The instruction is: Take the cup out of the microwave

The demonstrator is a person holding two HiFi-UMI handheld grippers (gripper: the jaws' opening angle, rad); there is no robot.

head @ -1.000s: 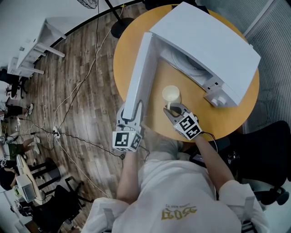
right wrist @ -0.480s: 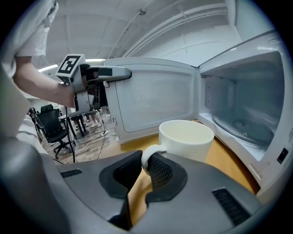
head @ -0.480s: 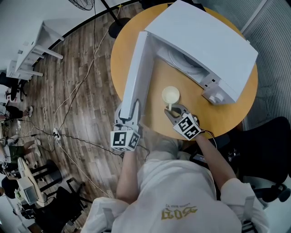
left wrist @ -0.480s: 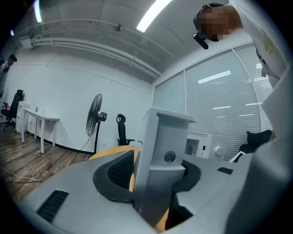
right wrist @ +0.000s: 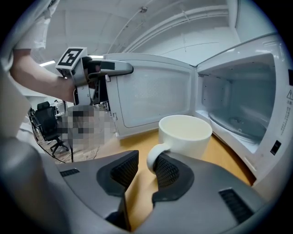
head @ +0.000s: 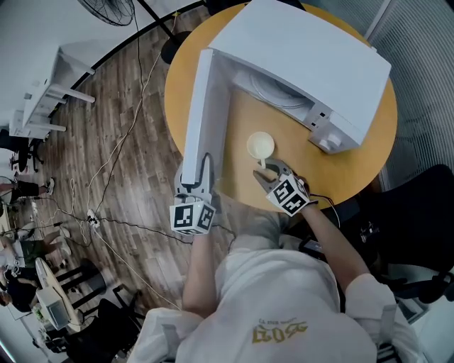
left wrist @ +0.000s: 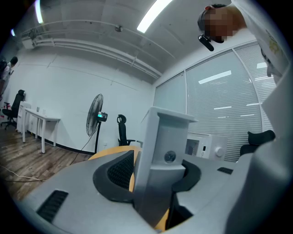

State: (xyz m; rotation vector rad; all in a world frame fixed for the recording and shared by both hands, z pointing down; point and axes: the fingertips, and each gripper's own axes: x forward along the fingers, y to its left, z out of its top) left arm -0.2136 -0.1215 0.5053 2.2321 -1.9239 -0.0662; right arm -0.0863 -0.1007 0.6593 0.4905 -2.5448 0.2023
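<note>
A cream cup [head: 260, 145] stands upright on the round wooden table [head: 347, 181], in front of the open white microwave [head: 305, 57]. My right gripper [head: 266, 172] is right behind the cup. In the right gripper view the cup [right wrist: 185, 137] has its handle [right wrist: 152, 155] between the gripper's [right wrist: 145, 167] jaws, which have just been opening. The handle lies against the right pad, and a gap shows to the left pad. My left gripper [head: 204, 164] is shut on the free edge of the swung-out microwave door [head: 202, 106]. That door edge [left wrist: 160, 146] fills the left gripper's [left wrist: 153, 171] jaws.
The microwave's cavity [right wrist: 238, 105] with its glass turntable is empty. Cables run over the wooden floor [head: 113, 156] left of the table. A fan [head: 106, 10] stands at the top left, desks [head: 50, 99] at the far left, and a dark office chair [head: 418, 234] at the right.
The right gripper's jaws have parted from the cup's handle, and the gripper has sunk slightly. The cup stays on the table. The left gripper keeps its hold on the door.
</note>
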